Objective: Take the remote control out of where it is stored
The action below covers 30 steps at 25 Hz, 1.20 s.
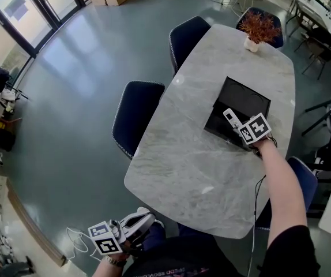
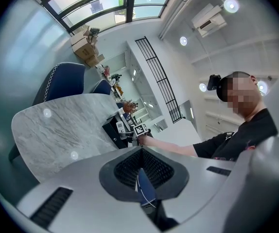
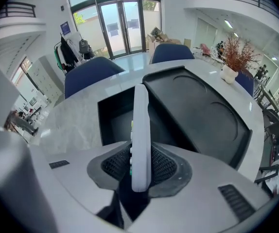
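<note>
Head view: looks steeply down on a pale marble table with an open black box toward its far right side. Finds the right gripper over the box's near edge, at the end of an outstretched forearm, clamped on the white remote control. Has the remote control held up over the box rather than lying in it, slanting up and away from the jaws. Shows the left gripper low at the near edge of the picture, off the table, close to the person's body and well apart from the box.

Right gripper view: confirms the right gripper with both dark pads pressed on the lower end of the remote control, seen edge-on, coloured buttons facing left. Places the box's hollow behind and left of it, the lid laid open to the right.

Left gripper view: gives the left gripper with jaws together, pads meeting along a line, nothing held.

Elsewhere in the head view: two dark blue chairs along the table's left side, a reddish plant in a white pot at the far end.
</note>
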Each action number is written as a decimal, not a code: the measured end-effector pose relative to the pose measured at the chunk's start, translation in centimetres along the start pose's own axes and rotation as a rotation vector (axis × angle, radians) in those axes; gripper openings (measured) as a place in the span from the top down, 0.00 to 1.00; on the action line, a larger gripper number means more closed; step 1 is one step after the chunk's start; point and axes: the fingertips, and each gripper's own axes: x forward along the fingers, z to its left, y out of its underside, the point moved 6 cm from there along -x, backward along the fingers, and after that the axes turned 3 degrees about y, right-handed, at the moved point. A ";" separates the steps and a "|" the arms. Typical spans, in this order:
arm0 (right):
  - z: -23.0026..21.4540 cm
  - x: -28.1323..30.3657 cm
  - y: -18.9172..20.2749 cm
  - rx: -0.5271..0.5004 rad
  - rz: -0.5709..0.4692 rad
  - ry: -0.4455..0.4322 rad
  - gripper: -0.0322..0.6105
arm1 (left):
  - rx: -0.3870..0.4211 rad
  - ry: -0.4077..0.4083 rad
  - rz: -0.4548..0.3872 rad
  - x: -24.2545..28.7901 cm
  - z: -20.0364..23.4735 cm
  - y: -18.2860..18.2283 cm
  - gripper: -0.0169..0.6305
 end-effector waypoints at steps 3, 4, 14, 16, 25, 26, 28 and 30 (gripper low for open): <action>0.1 -1.9 0.1 0.054 -0.064 -0.008 0.77 | 0.013 0.022 0.023 0.3 -0.3 -0.4 0.97; 0.1 -2.5 0.2 0.079 -0.088 -0.007 0.77 | 0.019 0.032 0.034 0.4 -0.4 -0.5 0.96; 5.5 -10.8 3.1 0.653 -0.598 -0.209 0.77 | 0.073 0.148 0.132 -0.6 -0.7 -2.9 0.97; 7.9 -12.4 4.0 0.726 -0.679 -0.256 0.77 | 0.080 0.169 0.147 -1.3 -0.7 -3.3 0.97; 22.1 -16.2 7.0 0.835 -0.815 -0.406 0.77 | 0.101 0.272 0.239 -4.1 -1.0 -4.0 0.97; 23.7 -16.4 7.3 0.837 -0.817 -0.416 0.77 | 0.101 0.283 0.250 -4.5 -1.1 -3.9 0.96; 27.1 -16.9 7.8 0.848 -0.825 -0.448 0.77 | 0.101 0.302 0.272 -5.2 -1.2 -3.8 0.97; 30.2 -17.3 8.3 0.867 -0.851 -0.485 0.77 | 0.107 0.323 0.296 -5.9 -1.4 -3.7 0.97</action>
